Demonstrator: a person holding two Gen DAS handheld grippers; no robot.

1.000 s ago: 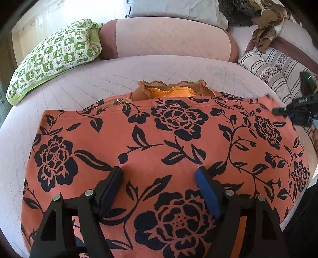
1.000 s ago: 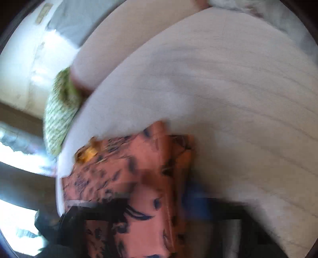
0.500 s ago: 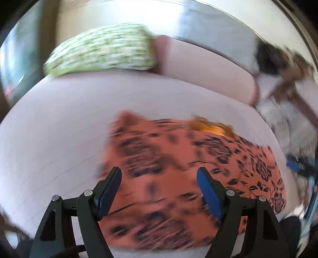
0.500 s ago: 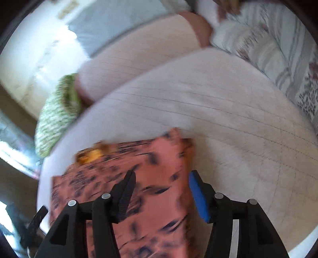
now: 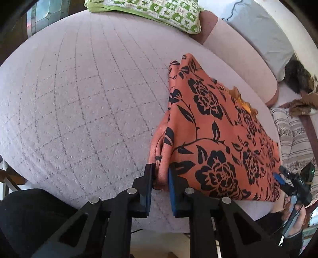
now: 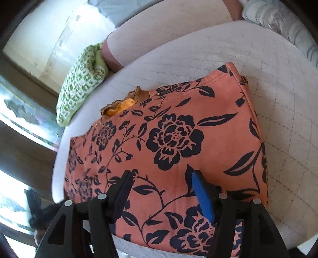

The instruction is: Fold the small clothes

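A: Step check; where's the garment? Your orange cloth with the black flower print (image 5: 216, 139) lies folded flat on the round pale quilted bed (image 5: 79, 99), toward its near edge; an orange frilled trim (image 6: 121, 103) pokes out at the far side.

B: And your left claw (image 5: 160, 178)?

A: Jaws have just been closing; now nearly together, clamped on the bunched near-left corner of the cloth; the fabric sits pinched between the blue pads.

B: Right claw (image 6: 163, 190)?

A: Jaws have just been opening; they stand apart over the cloth's near edge with nothing gripped; the pads hover above the print, and I can't tell if they touch it.

B: So which step are you on?

A: Looks like the start of another fold; your left side has its corner, your right side doesn't yet. That's a judgement only.

B: Next move?

A: You'd likely need the right claw lowered onto the near-right corner and closed on all layers; then lift both corners together, keeping them level so the stacked layers don't slide apart; the cloth looks soft and thick at the folded edge, so bite deep.

B: Containers?

A: None in view; no basket or box. Only a green-and-white patterned cushion (image 5: 151, 13) at the far rim and a striped pillow (image 5: 294, 142) off to the right, both well apart from the cloth.
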